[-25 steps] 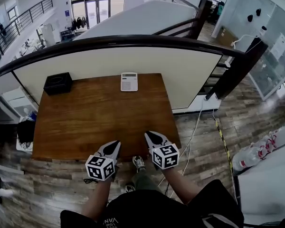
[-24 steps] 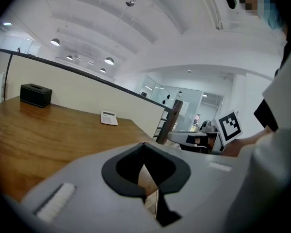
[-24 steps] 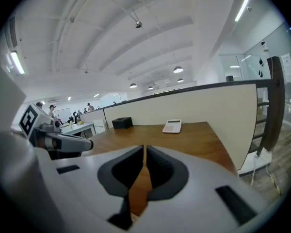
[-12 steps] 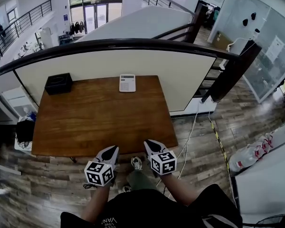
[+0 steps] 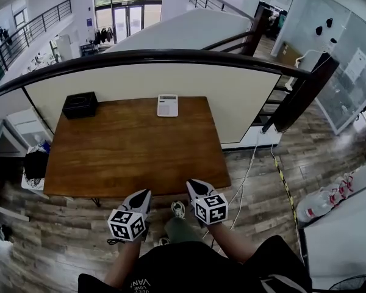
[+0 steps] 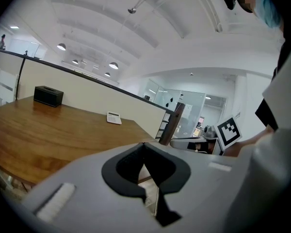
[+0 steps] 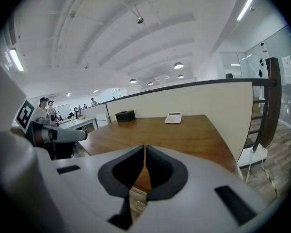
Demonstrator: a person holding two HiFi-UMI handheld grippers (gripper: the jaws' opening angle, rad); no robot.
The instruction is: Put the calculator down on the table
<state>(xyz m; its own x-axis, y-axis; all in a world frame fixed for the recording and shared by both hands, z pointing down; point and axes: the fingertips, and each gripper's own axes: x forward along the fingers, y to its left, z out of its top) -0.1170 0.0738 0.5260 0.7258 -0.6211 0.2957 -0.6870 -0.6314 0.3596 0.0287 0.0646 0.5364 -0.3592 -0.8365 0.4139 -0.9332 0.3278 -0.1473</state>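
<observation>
I have both grippers held low at the near edge of the table (image 5: 134, 157), side by side and apart from each other; the left gripper (image 5: 147, 192) hangs just short of the wooden edge, over the floor, and its jaws are pressed together at the tips with nothing between them; the right gripper (image 5: 191, 184) sits just beside the table's near right corner, and its jaws are likewise closed tip to tip, gripping nothing. Both point forward and slightly down, toward the far side of the table.

The calculator (image 5: 167, 105) lies flat on the table at the far edge, right of the middle, close against the cream panel (image 5: 171, 78) below the dark handrail (image 5: 171, 54); it is well apart from both grippers, with the whole bare stretch of wood between us. A black box (image 5: 80, 105) stands at the far left corner of the same table, well to the left of the calculator; from the right gripper view the two sit along the far edge with a gap between them. A shoe (image 5: 179, 209) shows on the floor between the grippers.
</observation>
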